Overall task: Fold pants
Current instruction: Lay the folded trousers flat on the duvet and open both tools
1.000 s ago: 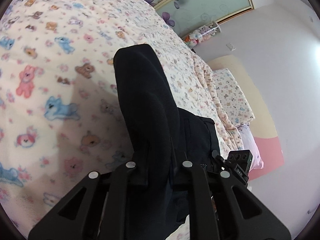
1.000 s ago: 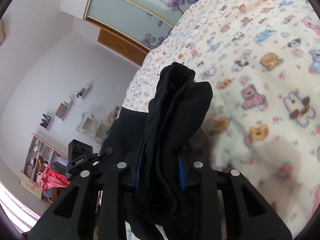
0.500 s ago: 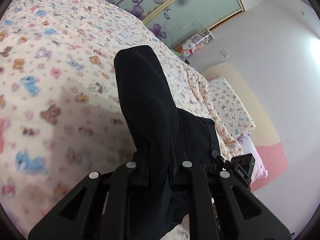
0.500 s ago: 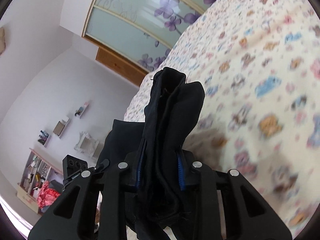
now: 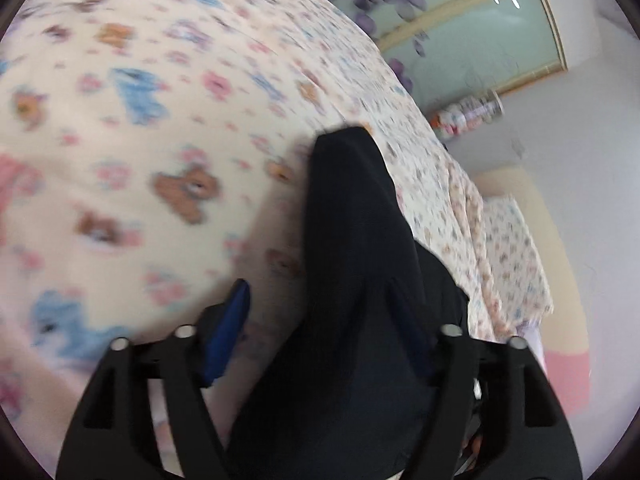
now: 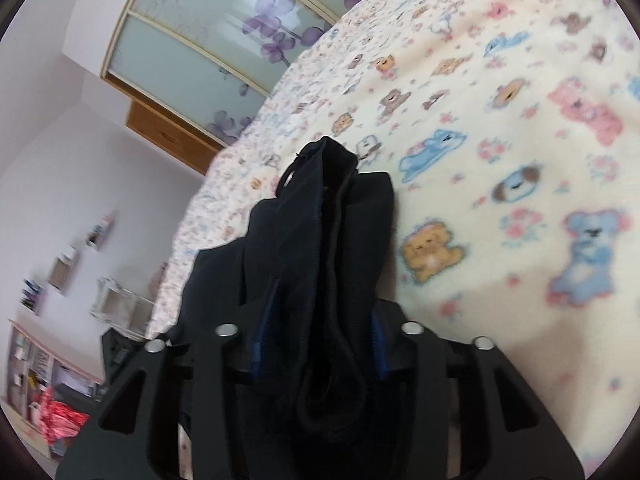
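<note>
The black pants [image 5: 352, 248] are bunched over a bed with a cream blanket printed with bears [image 5: 140, 140]. In the left wrist view my left gripper [image 5: 320, 328] stands open, its blue-padded fingers [image 5: 228, 328] spread apart, and the pants lie loosely between them. In the right wrist view my right gripper [image 6: 320, 344] is shut on a thick fold of the pants [image 6: 328, 248], which stick up from the jaws just above the blanket [image 6: 500, 160].
Sliding wardrobe doors with purple flowers [image 6: 224, 48] stand behind the bed. A pillow [image 5: 516, 256] and plush toys [image 5: 468, 116] are at the right in the left wrist view. Shelves and a red item [image 6: 60, 420] are at the left in the right wrist view.
My left gripper has opened and let go of the pants. Both grippers have dropped closer to the blanket. The right gripper still holds its fold.
</note>
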`<move>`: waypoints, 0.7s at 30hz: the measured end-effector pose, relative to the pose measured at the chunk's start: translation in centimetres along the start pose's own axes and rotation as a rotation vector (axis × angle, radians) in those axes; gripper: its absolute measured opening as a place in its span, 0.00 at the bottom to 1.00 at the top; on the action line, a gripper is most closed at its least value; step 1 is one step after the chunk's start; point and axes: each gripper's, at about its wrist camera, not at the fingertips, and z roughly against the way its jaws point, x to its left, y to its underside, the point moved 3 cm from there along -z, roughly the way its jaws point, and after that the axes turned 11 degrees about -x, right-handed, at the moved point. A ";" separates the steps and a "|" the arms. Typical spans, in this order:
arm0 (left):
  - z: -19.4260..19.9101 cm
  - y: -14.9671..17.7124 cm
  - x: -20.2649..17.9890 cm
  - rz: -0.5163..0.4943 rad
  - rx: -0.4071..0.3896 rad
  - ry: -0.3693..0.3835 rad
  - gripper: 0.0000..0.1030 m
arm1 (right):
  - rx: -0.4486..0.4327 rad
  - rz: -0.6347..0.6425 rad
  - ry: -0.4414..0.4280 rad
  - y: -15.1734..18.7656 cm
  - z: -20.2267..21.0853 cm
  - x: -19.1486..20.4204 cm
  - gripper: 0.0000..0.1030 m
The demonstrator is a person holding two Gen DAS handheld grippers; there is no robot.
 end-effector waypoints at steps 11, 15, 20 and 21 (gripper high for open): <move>7.9 5.1 -8.1 -0.423 -0.129 0.032 0.98 | -0.094 0.307 -0.118 3.2 7.3 7.6 0.64; 5.8 9.1 -10.0 -0.519 -0.042 0.058 0.98 | -0.034 0.326 -0.110 5.1 5.9 8.0 0.65; 1.9 10.8 -7.5 -0.489 0.069 -0.009 0.98 | 0.042 0.203 -0.019 6.1 3.1 4.3 0.75; 1.3 10.9 -7.0 -0.479 0.079 -0.010 0.98 | 0.036 0.193 -0.027 6.1 3.2 4.0 0.75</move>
